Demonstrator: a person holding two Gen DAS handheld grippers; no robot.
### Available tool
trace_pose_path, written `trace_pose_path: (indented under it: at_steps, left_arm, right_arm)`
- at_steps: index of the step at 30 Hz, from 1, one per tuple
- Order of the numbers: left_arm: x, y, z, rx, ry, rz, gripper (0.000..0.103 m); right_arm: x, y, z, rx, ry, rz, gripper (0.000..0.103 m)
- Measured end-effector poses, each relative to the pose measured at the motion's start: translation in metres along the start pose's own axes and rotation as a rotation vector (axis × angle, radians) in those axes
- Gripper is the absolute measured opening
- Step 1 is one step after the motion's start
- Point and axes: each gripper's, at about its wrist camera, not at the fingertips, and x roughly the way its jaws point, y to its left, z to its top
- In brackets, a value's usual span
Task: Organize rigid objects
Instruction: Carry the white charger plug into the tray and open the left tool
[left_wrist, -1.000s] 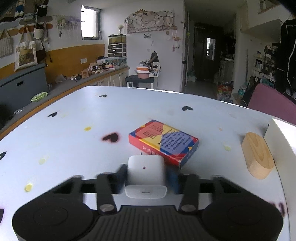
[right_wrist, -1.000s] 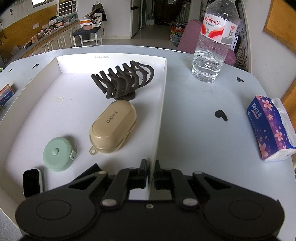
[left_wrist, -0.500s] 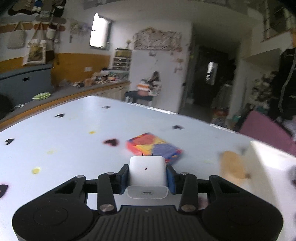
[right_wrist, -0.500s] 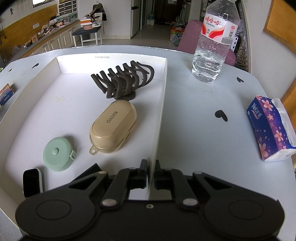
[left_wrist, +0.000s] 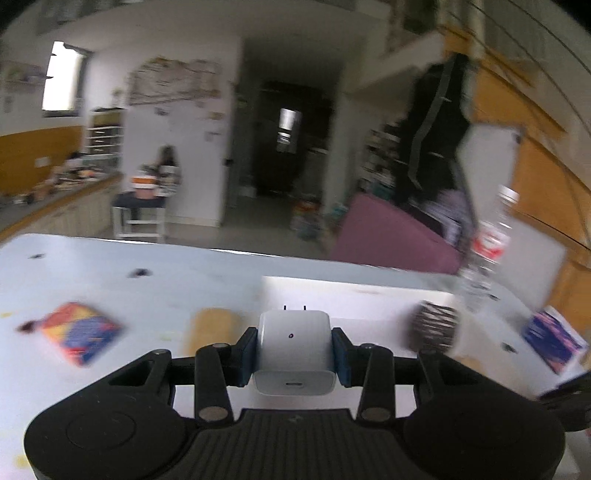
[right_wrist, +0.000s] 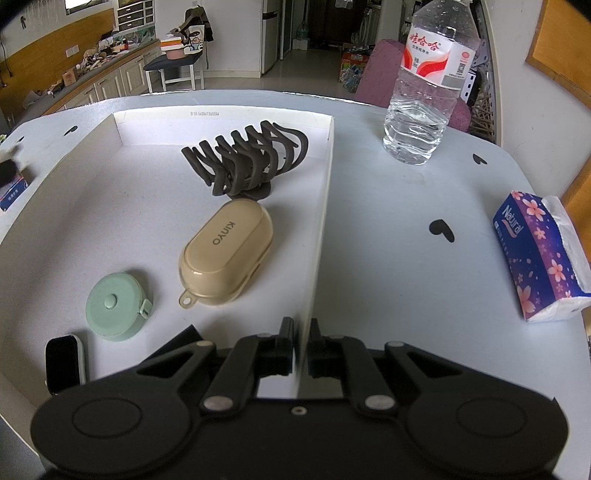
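Left gripper (left_wrist: 294, 349), grasping the white charger (left_wrist: 293, 341), has swung toward the tray (left_wrist: 354, 293) at centre frame; drop-off looks next.

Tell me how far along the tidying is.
Done: brown claw hair clip, beige earbud case, green round tape measure and smartwatch lie in the white cardboard tray. In hand: left gripper holds white charger. Left: colourful box, wooden block.

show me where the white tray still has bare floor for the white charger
Free: the far-left floor of the white tray, left of the brown hair claw. Crowded: the tan case, round green tape measure and black smartwatch fill the near end.
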Motion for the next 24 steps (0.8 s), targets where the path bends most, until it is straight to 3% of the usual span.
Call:
trace_pose_path:
  at_steps: [6,10,16,24]
  left_arm:
    - [0.034,-0.049,-0.002,0.01,0.049,-0.082,0.043]
    - [0.058,-0.065,-0.005,0.017,0.118,-0.089,0.043]
    - [0.085,-0.06,-0.011,-0.062,0.299,-0.148,0.043]
    - [0.096,-0.06,-0.016,-0.093,0.375,-0.155,0.043]
  right_arm:
    - [0.0,0.0,0.0,0.0,0.0,0.0,0.008]
    - [0.0,0.0,0.0,0.0,0.0,0.0,0.008]
    - [0.0,0.0,0.0,0.0,0.0,0.0,0.008]
    - [0.0,0.001,0.0,-0.002,0.0,-0.001,0.008]
